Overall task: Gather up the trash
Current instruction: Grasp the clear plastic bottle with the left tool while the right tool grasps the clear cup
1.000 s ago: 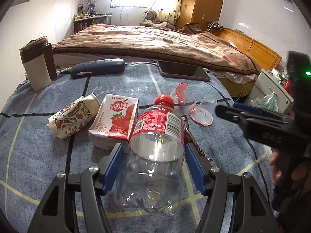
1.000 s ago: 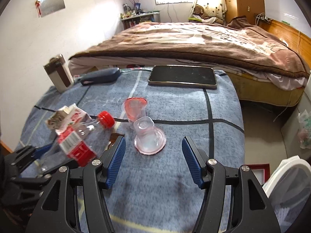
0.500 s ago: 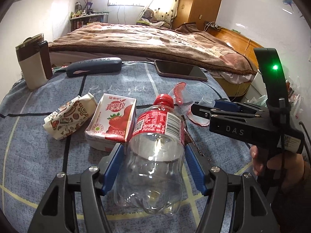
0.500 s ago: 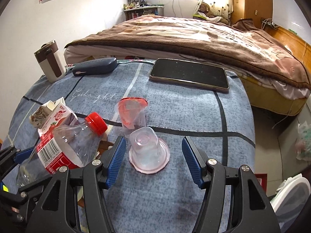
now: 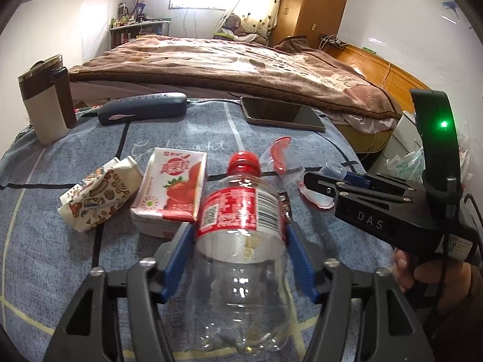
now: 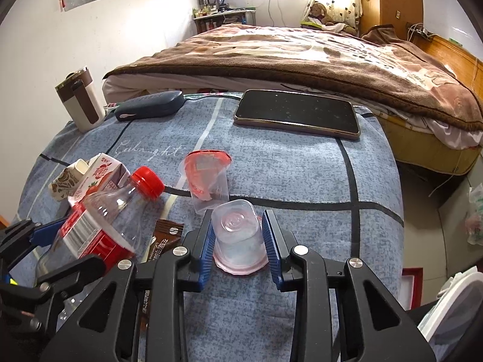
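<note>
My left gripper (image 5: 240, 252) is shut on an empty clear plastic bottle (image 5: 241, 259) with a red cap and red label, held over the blue-grey table (image 5: 45, 256); it also shows in the right wrist view (image 6: 99, 226). My right gripper (image 6: 237, 236) is shut on an upturned clear jelly cup (image 6: 237, 235) standing on the table. A second jelly cup (image 6: 206, 178) with a torn red lid stands just beyond it. A strawberry milk carton (image 5: 172, 193), a crumpled patterned carton (image 5: 99, 193) and a brown wrapper (image 6: 164, 238) lie on the table.
A phone (image 6: 297, 114), a dark glasses case (image 6: 149, 105) and a white and brown travel mug (image 6: 80, 104) sit at the table's far side. A bed (image 6: 302, 57) lies behind. A white bin (image 6: 449, 304) stands low right, by the table's right edge.
My right gripper has moved forward around the upturned jelly cup and shut on it. My left gripper still holds the bottle, which has turned slightly.
</note>
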Available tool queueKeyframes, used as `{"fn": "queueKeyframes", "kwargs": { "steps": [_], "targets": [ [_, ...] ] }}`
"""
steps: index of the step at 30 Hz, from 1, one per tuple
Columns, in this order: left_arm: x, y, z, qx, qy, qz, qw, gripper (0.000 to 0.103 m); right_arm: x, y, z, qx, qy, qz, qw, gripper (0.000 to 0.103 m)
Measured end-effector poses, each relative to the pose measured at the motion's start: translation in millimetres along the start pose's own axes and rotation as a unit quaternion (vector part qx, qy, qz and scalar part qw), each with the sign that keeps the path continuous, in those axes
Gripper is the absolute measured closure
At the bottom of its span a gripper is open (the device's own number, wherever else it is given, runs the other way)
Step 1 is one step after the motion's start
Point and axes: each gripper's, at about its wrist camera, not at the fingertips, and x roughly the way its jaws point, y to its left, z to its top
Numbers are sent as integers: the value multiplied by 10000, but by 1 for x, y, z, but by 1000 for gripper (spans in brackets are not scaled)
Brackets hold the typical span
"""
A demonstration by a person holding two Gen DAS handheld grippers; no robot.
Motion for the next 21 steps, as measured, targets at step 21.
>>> {"fn": "queueKeyframes", "kwargs": {
  "steps": [21],
  "targets": [
    [-39, -20, -12, 105, -300, 79, 9995, 40, -50, -4, -19, 219, -426, 136, 9988, 70]
  ]
}}
